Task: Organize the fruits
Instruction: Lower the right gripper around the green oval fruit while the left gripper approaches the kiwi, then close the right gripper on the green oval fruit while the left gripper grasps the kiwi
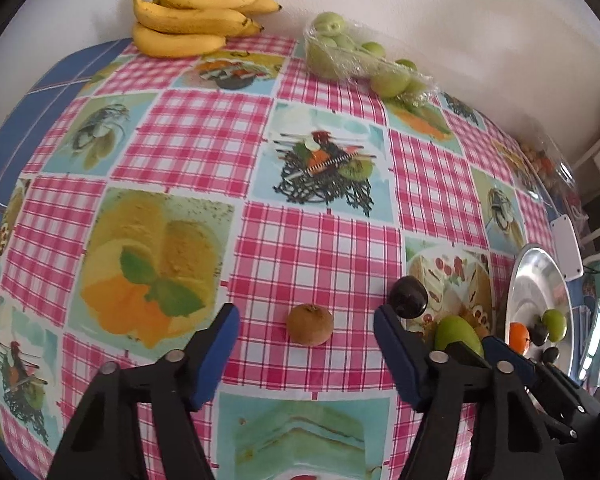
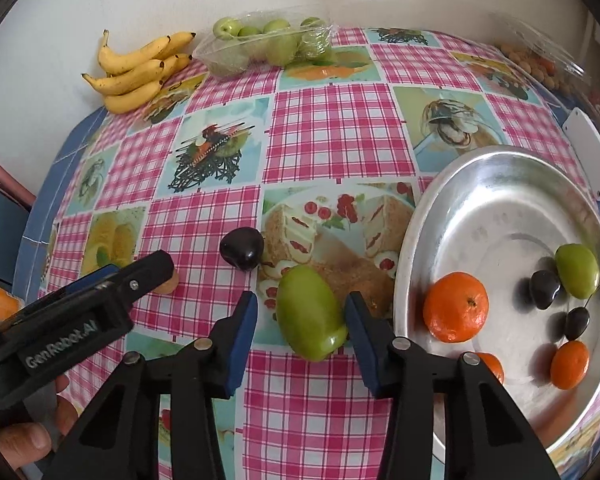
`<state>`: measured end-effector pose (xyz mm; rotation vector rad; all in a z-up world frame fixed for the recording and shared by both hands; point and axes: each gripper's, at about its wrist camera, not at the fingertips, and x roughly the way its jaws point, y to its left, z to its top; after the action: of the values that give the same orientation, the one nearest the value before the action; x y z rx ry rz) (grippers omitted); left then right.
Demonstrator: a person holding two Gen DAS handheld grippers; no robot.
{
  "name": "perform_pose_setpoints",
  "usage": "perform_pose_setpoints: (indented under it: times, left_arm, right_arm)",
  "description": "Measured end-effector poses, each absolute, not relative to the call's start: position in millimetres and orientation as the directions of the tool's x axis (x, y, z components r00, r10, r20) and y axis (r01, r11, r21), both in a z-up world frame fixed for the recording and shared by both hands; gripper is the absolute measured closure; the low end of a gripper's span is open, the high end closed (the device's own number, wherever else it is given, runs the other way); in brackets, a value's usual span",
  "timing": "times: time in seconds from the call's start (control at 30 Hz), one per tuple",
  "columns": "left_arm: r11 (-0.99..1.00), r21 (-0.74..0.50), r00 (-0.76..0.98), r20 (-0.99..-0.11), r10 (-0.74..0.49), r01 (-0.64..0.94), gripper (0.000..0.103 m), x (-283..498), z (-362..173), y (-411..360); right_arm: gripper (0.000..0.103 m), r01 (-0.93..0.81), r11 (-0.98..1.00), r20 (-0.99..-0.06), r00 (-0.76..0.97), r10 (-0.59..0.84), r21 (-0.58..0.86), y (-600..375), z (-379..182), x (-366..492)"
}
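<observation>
My tabletop (image 2: 332,136), under a pink checked cloth with food pictures, carries a silver tray (image 2: 428,216) at its right edge. The bananas (image 2: 136,68) and a clear tub of green fruit (image 2: 268,44) lie along the far edge by the wall. My left gripper (image 1: 306,336) reads "GenRobot.AI" on its body; its jaws are spread, with the brown kiwi (image 1: 310,325) on the cloth between the tips, touching neither. My right gripper (image 2: 302,322) is spread too, around the green mango (image 2: 310,314), whose flank meets the right pad. The dark plum (image 2: 243,249) sits just beyond.
</observation>
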<state>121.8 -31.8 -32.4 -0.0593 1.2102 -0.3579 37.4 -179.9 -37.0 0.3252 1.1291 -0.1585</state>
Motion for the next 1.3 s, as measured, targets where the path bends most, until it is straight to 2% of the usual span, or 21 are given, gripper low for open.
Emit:
perform_pose_setpoints:
  times: [0.1,0.2,0.33,0.5,0.7,0.9,1.3]
  left_arm:
    - [0.939,-0.245,0.29,-0.905,-0.31,0.242,0.044,122,-36,-34]
    - [0.94,-0.243,0.285,-0.908,-0.308,0.24,0.049,121,-37,-34]
    - [0.946,-0.236,0.274,-0.916,-0.294,0.224,0.05,122,-41,-32]
    - [0.951,-0.245,0.273,-0.917,-0.29,0.188,0.05,124,-41,-24]
    - [0.952,-0.244,0.26,-0.922,-0.287,0.185,0.052,125,-45,-26]
    - [0.949,-0.263,0.247,-0.921,-0.3,0.174,0.059,126,-49,-24]
    - [0.948,-0.288,0.242,-0.918,-0.313,0.132,0.059,128,-49,-16]
  right_arm:
    - [0.058,0.286,0.944,-0.909,0.416,0.035,0.167,-180,-38,38]
    - [0.06,0.286,0.94,-0.905,0.423,0.051,0.186,-182,-36,38]
    - [0.06,0.277,0.939,-0.903,0.425,0.069,0.202,-181,-34,37]
    - [0.062,0.252,0.883,-0.843,0.482,0.24,0.396,-185,-27,34]
    - [0.062,0.252,0.913,-0.873,0.454,0.18,0.319,-177,-30,39]
    - [0.062,0.226,0.923,-0.886,0.421,0.195,0.311,-164,-38,45]
    - [0.062,0.151,0.929,-0.892,0.368,0.263,0.337,-134,-46,48]
